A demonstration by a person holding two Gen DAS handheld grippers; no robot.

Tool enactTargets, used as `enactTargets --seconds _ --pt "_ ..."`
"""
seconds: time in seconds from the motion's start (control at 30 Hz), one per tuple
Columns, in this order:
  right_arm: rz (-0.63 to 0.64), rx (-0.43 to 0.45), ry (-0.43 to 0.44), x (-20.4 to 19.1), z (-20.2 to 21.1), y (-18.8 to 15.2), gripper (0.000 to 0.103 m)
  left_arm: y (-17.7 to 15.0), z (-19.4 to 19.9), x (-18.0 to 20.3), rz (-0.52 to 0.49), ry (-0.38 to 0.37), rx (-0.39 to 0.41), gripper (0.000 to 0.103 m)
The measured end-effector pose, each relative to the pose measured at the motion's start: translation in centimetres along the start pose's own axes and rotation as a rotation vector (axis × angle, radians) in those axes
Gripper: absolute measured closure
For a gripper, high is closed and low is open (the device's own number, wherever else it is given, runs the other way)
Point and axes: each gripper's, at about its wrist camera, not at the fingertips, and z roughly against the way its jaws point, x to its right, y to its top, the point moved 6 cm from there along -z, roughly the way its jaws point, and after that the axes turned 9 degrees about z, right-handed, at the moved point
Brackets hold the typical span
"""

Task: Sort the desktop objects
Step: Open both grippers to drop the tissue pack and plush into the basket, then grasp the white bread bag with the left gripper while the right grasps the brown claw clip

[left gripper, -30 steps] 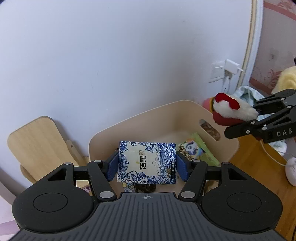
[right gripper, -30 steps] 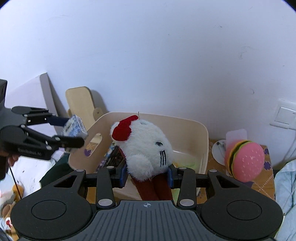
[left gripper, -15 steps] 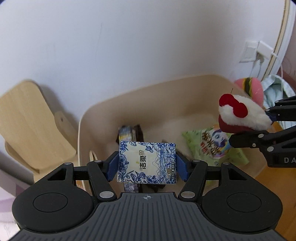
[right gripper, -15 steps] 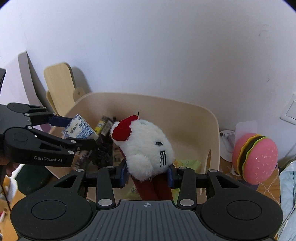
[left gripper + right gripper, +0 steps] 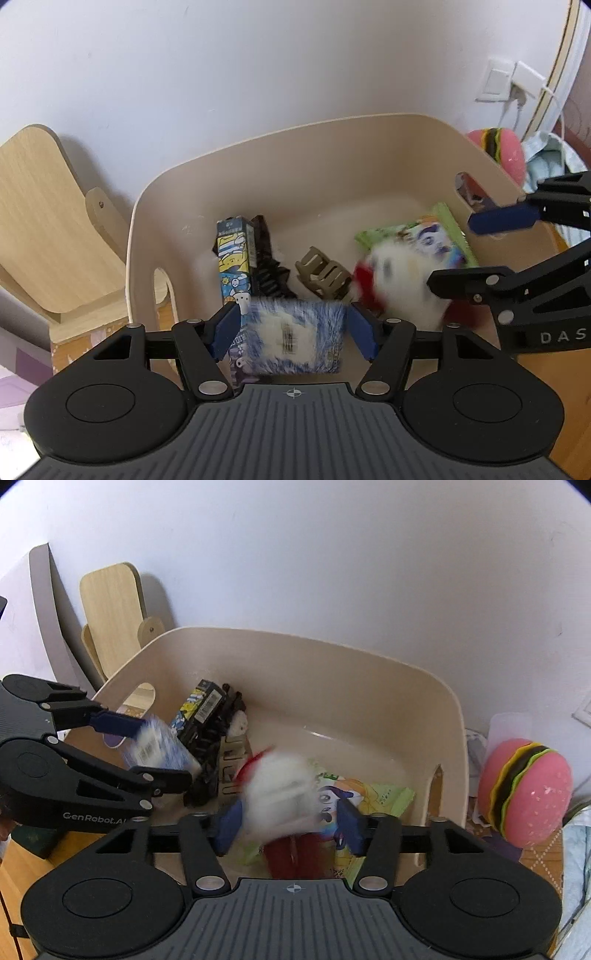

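- Left wrist view: left gripper (image 5: 291, 328) jaws are opening, the blurred tissue pack (image 5: 291, 338) between them is dropping free into the bin (image 5: 332, 147).
- Right gripper (image 5: 288, 821) jaws are opening too; the plush (image 5: 280, 786) falls loose over the snack bag (image 5: 373, 794).
- Risk: the 2 items may bounce or pile against the clips, because both fall together.

White wall (image 5: 258, 55), pale wooden chair (image 5: 48, 221), wall socket (image 5: 496, 79)

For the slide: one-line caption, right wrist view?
Right gripper jaws opening, blurred white plush cat dropping into beige bin.
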Motion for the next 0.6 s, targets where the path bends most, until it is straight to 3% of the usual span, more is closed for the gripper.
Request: enactTargets --seconds 0.13,0.23,0.6 --pt "-0.014 0.043 -0.005 0.3 1.6 0.4 0.023 0.1 1.4 0.3 -0.031 0.007 0.032 0.033" --pt "-0.019 0.066 -0.010 0.4 2.9 0.4 0.013 0.1 2.6 0.5 -0.054 0.007 0.050 0.033" --pt "-0.020 0.132 -0.023 0.1 8.6 -1.2 0.004 -1.2 7.4 0.9 -0.082 0.009 0.099 0.031"
